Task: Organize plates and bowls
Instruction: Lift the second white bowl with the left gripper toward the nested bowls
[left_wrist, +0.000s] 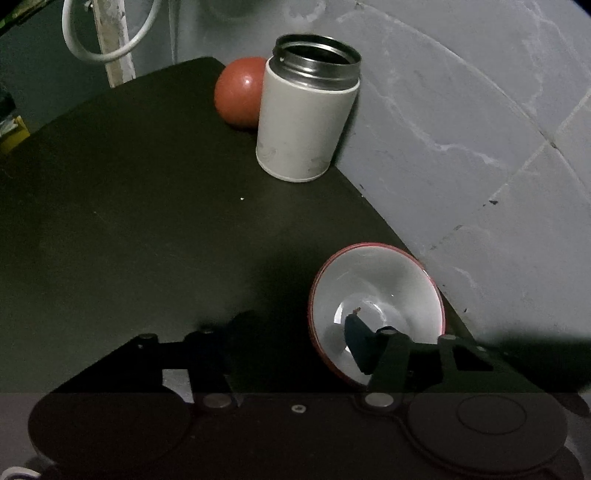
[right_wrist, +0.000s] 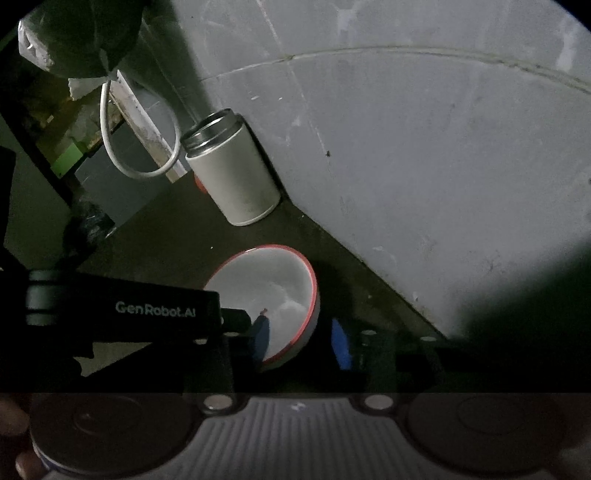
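Right claw (right_wrist: 301, 341) clamped on bowl (right_wrist: 273, 284) rim, left claw (left_wrist: 295, 343) apart, canister (right_wrist: 232, 173) beyond.

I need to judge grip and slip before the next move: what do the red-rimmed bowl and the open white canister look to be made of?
Red-rimmed bowl: likely glazed ceramic, though melamine is possible; its smooth white inside carries glossy reflections, with a thin red rim. White canister: matte white body, painted or sleeved, over bare metal; the open neck and inner wall shine like brushed steel, with thread ridges.
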